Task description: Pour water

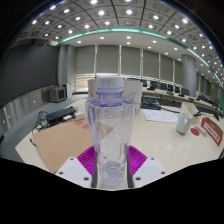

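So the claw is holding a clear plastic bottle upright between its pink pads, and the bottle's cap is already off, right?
Not quite. The gripper view shows the clear bottle upright between the claw's pink pads, but its white cap is on, not off. The rest of the statement holds: both pads press against the bottle's sides.

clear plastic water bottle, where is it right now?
In the gripper view, the clear plastic water bottle stands upright between the gripper's purple-padded fingers, close to the camera, in front of the pale table.
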`<state>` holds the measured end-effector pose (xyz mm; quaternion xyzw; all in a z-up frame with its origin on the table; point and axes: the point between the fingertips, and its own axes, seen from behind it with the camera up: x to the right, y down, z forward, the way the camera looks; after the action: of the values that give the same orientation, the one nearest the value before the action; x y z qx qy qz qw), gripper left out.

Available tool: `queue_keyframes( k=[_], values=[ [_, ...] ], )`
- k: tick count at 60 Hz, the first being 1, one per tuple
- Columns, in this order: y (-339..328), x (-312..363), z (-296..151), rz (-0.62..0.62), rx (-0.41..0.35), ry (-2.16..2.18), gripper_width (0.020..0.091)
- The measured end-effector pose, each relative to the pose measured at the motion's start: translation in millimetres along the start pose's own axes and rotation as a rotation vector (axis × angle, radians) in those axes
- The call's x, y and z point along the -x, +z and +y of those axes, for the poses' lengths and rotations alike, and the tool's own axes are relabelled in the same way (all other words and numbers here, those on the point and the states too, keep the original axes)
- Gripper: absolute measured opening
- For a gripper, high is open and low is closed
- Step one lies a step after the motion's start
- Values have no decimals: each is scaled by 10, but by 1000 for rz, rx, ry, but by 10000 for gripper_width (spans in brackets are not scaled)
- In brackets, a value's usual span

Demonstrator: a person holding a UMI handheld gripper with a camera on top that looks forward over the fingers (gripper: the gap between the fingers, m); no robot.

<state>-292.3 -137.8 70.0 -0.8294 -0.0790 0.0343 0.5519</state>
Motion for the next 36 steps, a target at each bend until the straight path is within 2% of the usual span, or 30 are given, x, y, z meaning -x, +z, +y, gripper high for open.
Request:
queue_keyframes(
  k=[5, 13, 24, 36],
  values=[
    [-34, -26, -6, -1, 8, 18, 346],
    [-36, -98, -190, -22, 20, 63, 347],
    [28, -413, -967, -43, -53, 192, 345],
    [295, -1122, -1850, -142, -133, 547, 344]
  ],
)
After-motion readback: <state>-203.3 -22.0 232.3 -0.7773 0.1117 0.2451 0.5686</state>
